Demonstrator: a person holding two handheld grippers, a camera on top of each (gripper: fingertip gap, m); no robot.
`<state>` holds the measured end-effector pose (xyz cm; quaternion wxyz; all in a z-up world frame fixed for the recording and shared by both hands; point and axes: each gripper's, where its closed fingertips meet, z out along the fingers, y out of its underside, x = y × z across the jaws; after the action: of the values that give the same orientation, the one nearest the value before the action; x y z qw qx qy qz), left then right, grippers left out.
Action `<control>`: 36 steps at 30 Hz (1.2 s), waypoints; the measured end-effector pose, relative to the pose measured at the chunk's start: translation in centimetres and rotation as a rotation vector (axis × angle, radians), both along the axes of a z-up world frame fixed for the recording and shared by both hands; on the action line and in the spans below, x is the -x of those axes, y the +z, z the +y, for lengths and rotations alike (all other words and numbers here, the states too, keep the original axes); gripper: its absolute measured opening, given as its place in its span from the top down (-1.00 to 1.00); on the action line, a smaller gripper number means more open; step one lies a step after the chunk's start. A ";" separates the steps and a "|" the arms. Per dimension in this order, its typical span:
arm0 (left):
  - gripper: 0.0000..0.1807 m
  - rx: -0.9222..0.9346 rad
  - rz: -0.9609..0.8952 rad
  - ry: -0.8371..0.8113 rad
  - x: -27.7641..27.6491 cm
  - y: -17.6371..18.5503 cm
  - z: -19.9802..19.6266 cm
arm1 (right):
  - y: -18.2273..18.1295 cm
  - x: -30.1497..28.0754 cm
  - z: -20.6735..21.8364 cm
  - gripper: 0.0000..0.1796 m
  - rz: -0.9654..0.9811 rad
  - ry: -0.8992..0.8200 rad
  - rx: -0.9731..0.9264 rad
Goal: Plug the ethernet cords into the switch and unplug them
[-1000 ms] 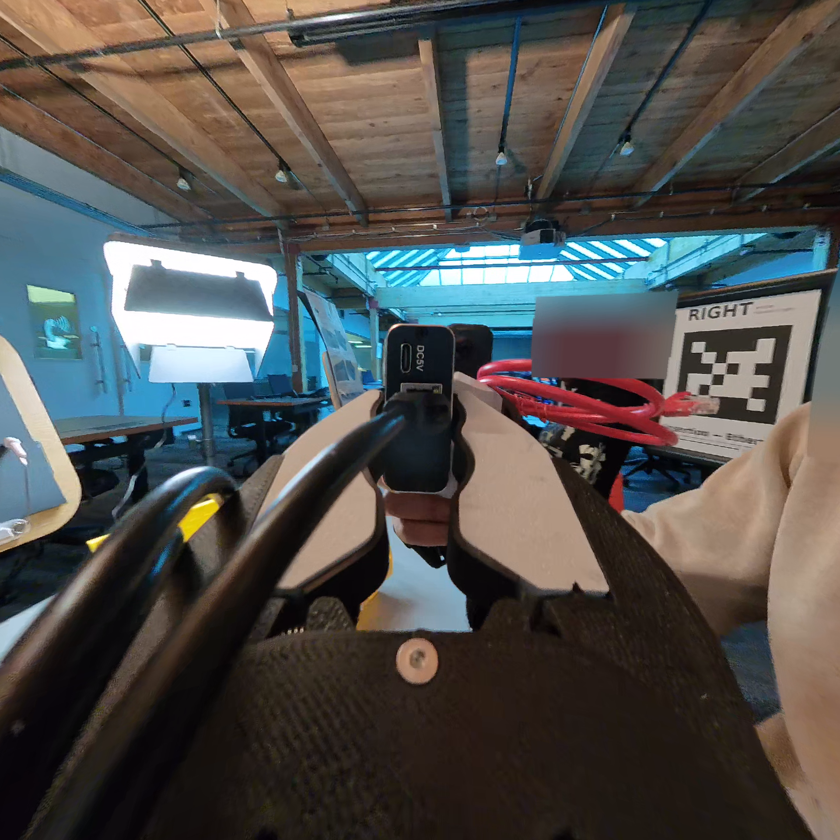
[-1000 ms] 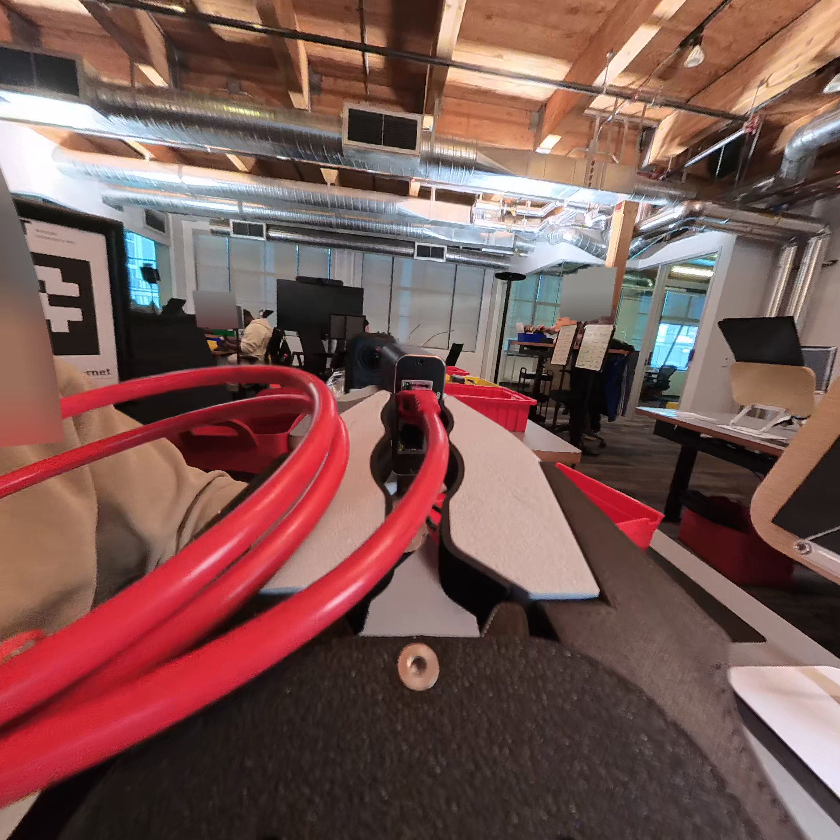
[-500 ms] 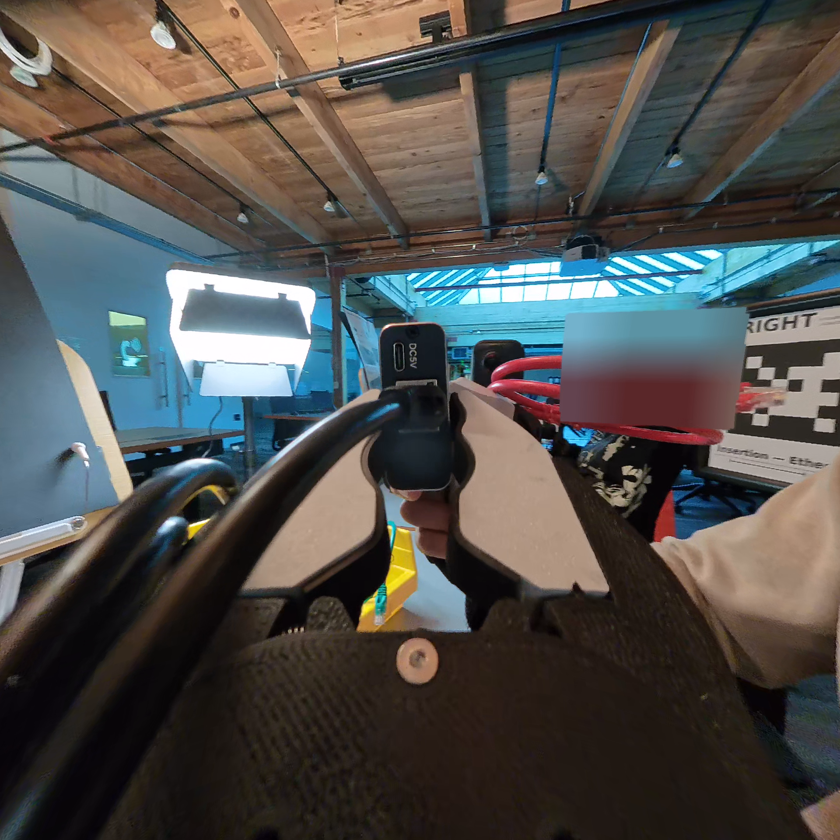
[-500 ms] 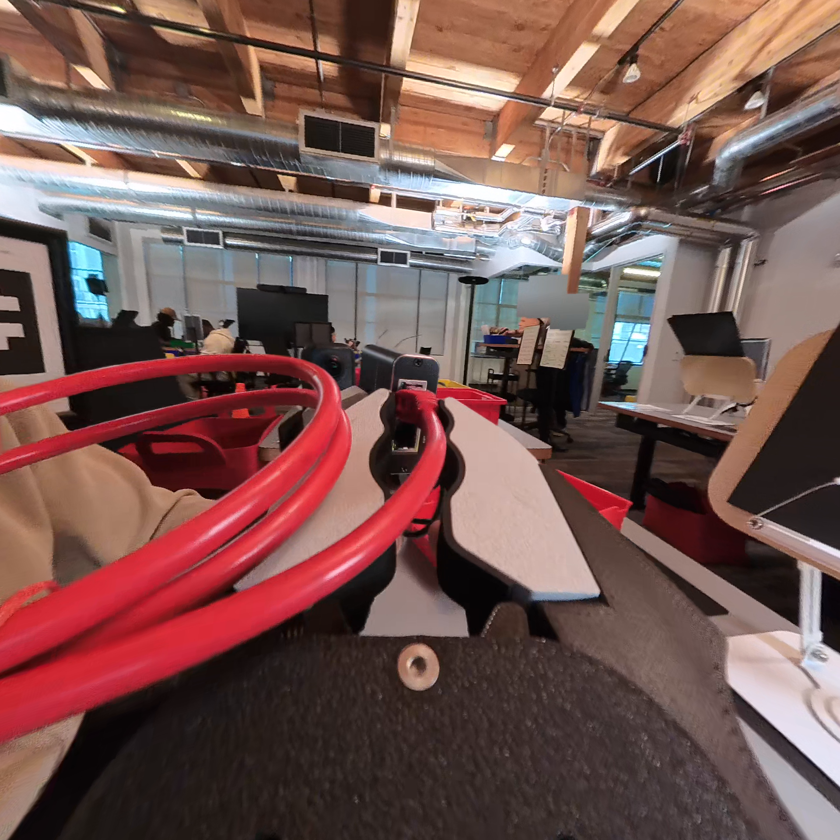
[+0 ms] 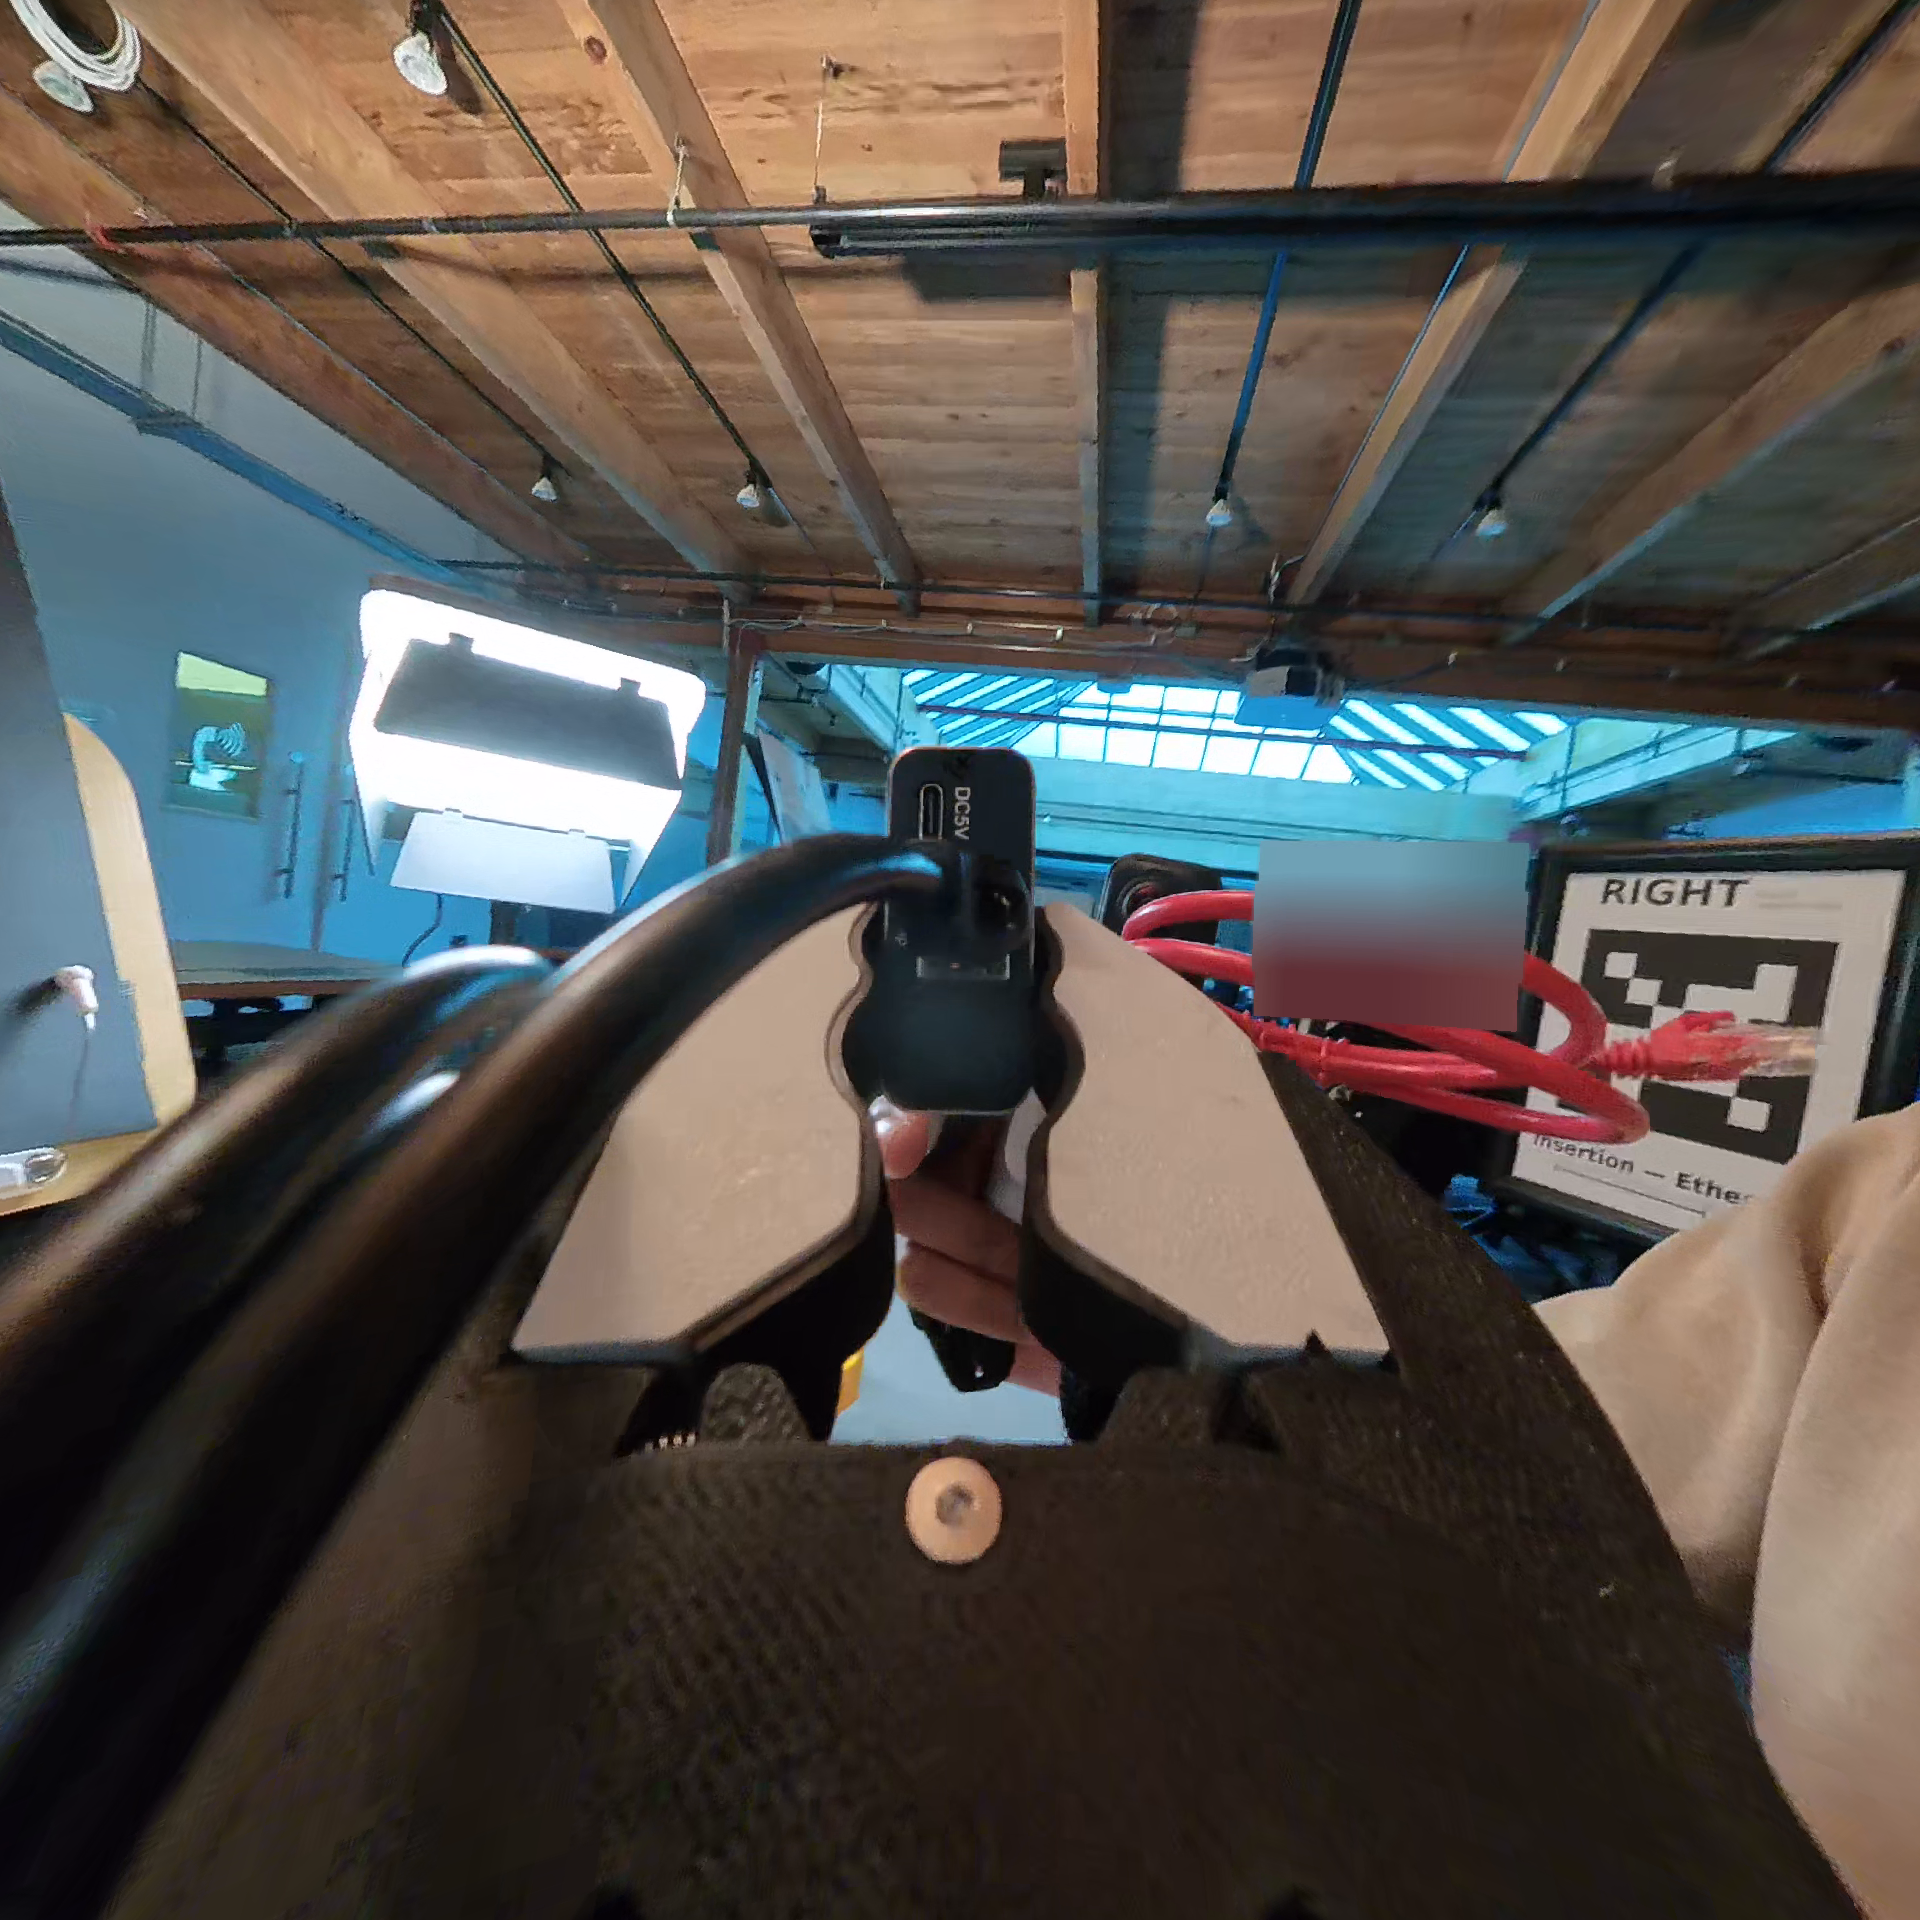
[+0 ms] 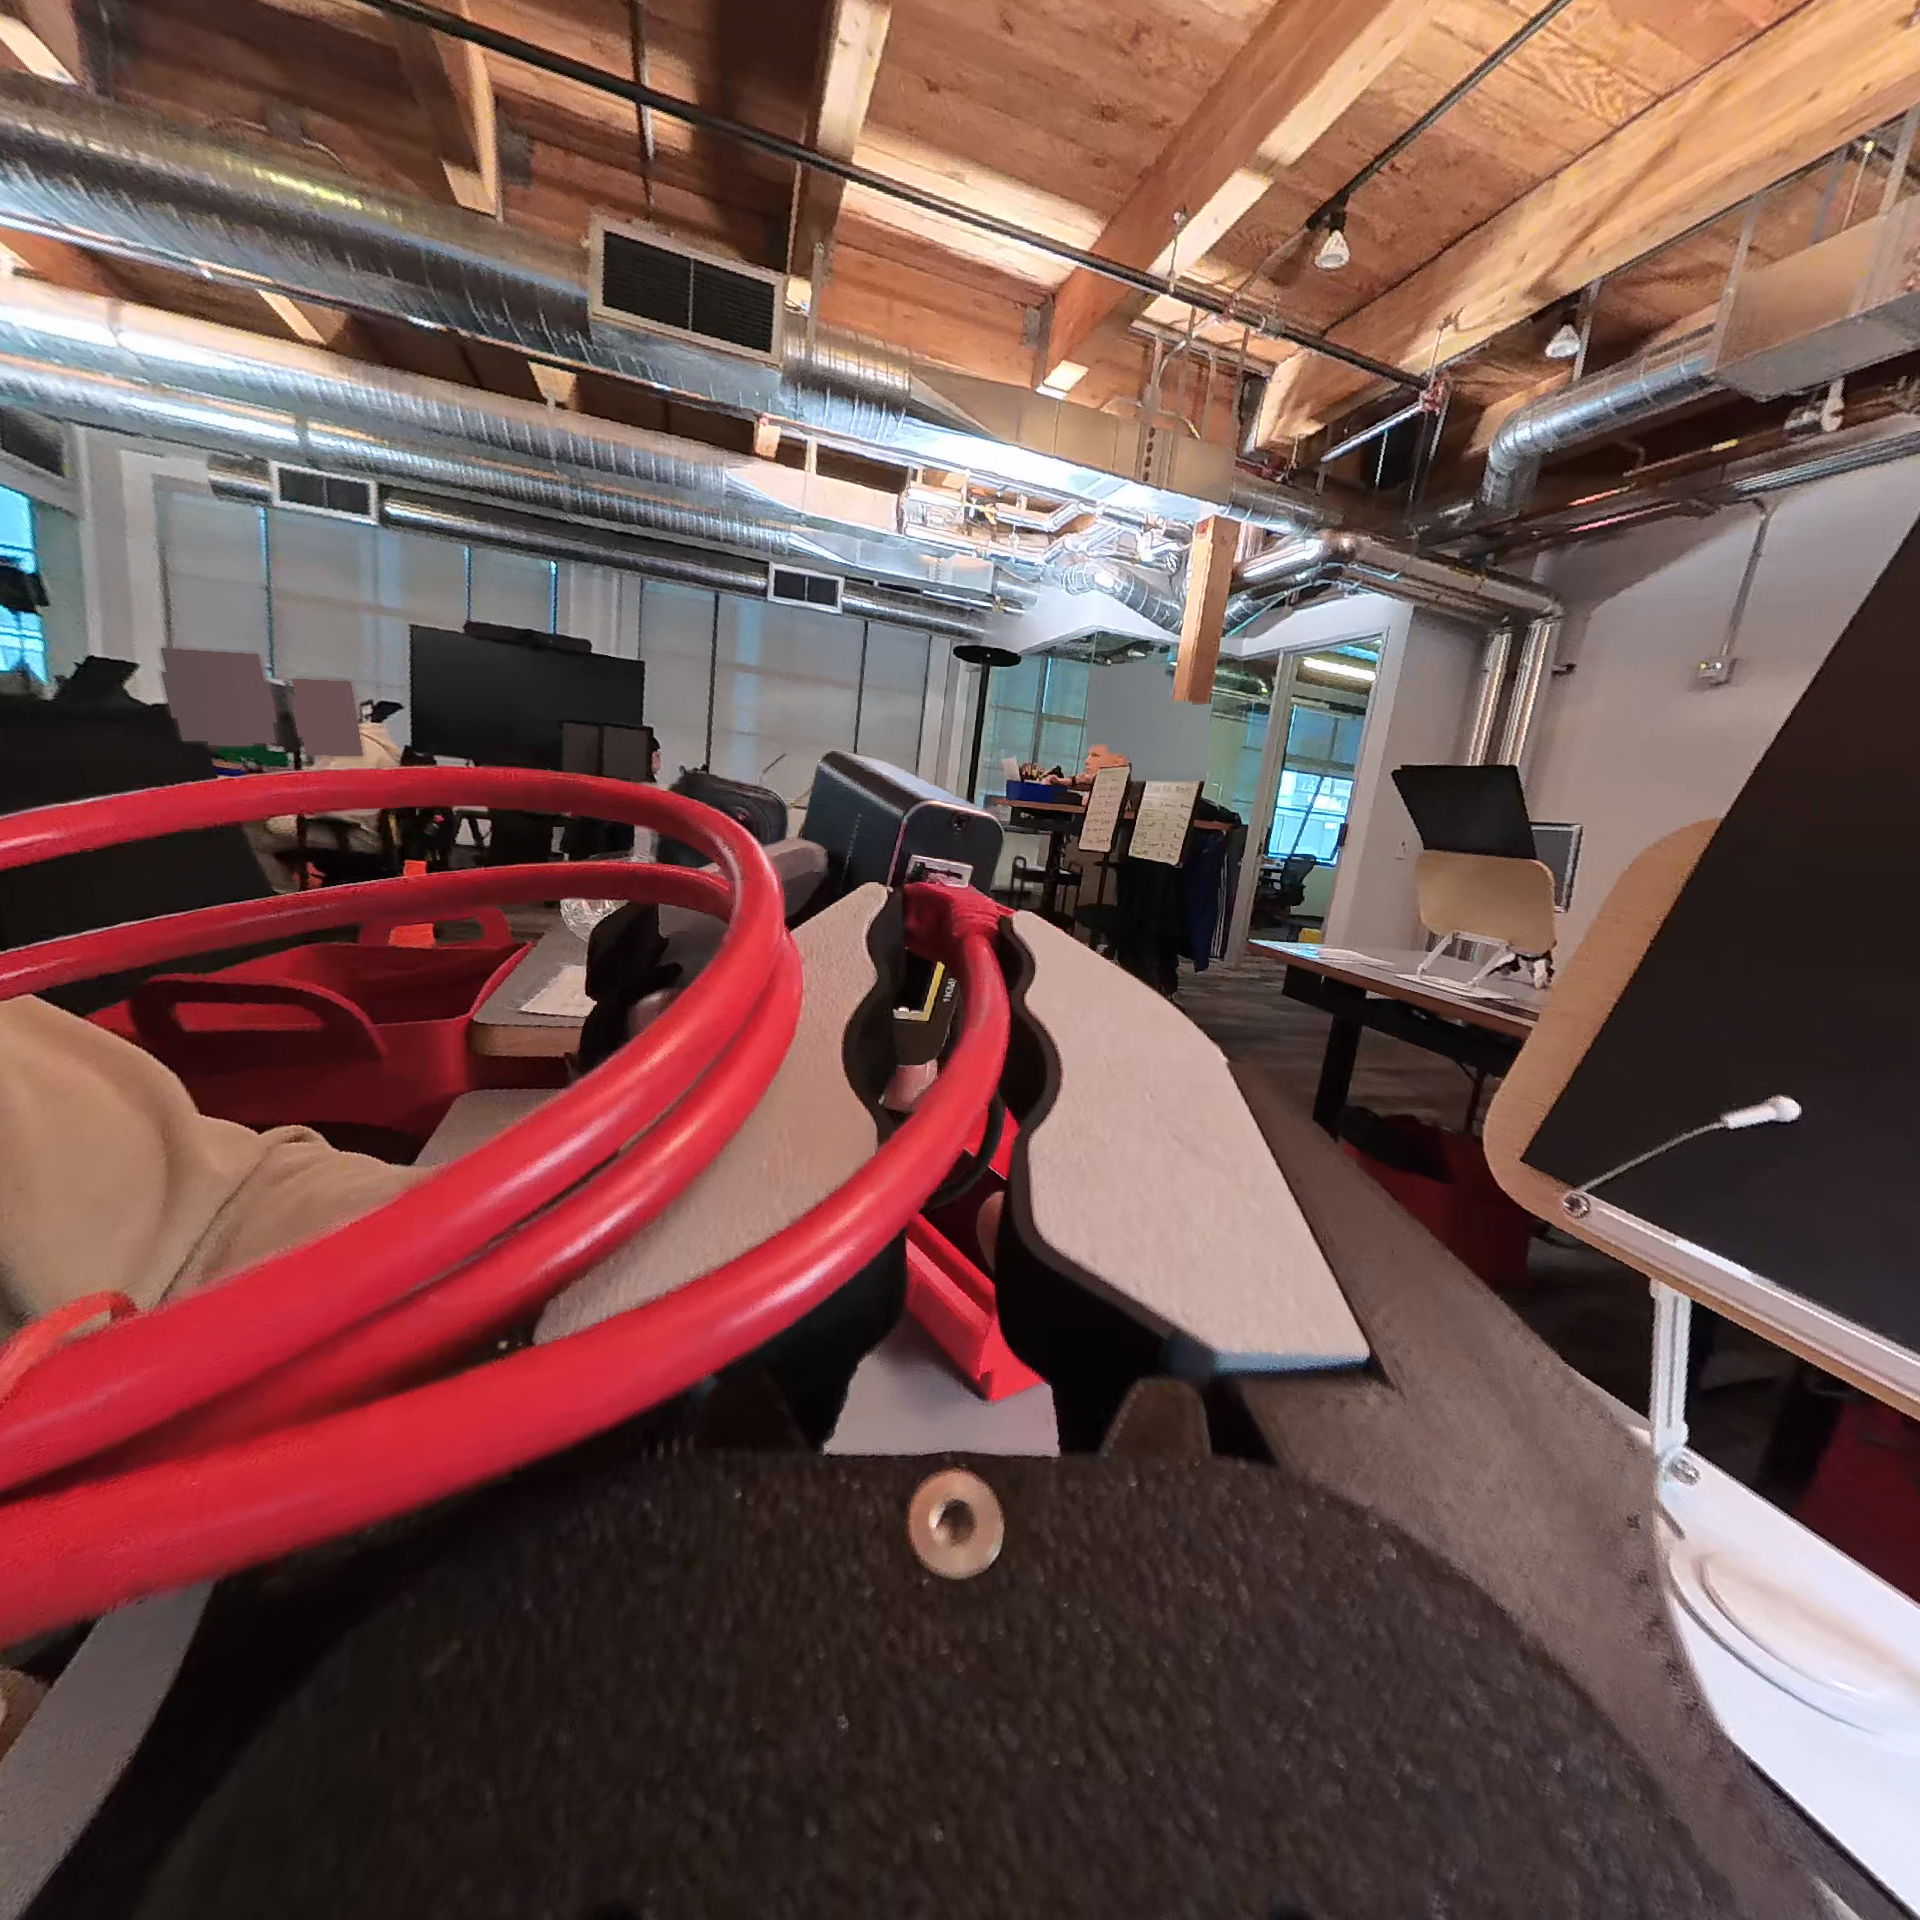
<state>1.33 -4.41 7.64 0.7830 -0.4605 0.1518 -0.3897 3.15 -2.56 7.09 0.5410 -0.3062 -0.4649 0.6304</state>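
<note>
Clenching a small black switch (image 5: 961,997) at the centre of the frame, the left tongs (image 5: 951,1023) hold the box upright between their pale fingers (image 5: 727,1132), its narrow end poking above the tips. A thick black ethernet cord (image 5: 582,997) is plugged into the switch face and loops down across the lower left of the left wrist view, hiding much of that side. Below the switch, through the gap between the fingers, part of a person's hand (image 5: 951,1247) shows. To the right of centre a coiled red ethernet cord (image 5: 1403,1070) hangs in the air, its clear plug (image 5: 1756,1049) free in front of a framed black-and-white marker board (image 5: 1714,1029). A beige sleeve (image 5: 1766,1455) fills the lower right, and a bright studio light panel (image 5: 520,748) stands at the left under the wooden ceiling.

In the right wrist view, the right tongs (image 6: 940,987) are closed on the red cord's (image 6: 623,1091) plug end (image 6: 951,914), which sits against a port of the switch (image 6: 935,862) held ahead of them; how deeply it is seated I cannot tell. The cord's loops sweep over the left half of the frame, screening the sleeve (image 6: 135,1174) and red bins (image 6: 312,1018) behind. A tilted dark board on a white stand (image 6: 1745,1039) crowds the right edge above a white table (image 6: 1818,1662).
</note>
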 end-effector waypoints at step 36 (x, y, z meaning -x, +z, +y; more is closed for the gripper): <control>0.73 0.027 0.050 0.217 9.5 2.8 -0.5 | -7.5 -3.7 16.5 0.84 -0.611 -0.326 0.111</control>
<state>-8.20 -4.90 10.44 0.8103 -0.4943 0.1150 -0.2931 6.89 13.91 -0.38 0.4532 -0.5799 -0.5152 0.4393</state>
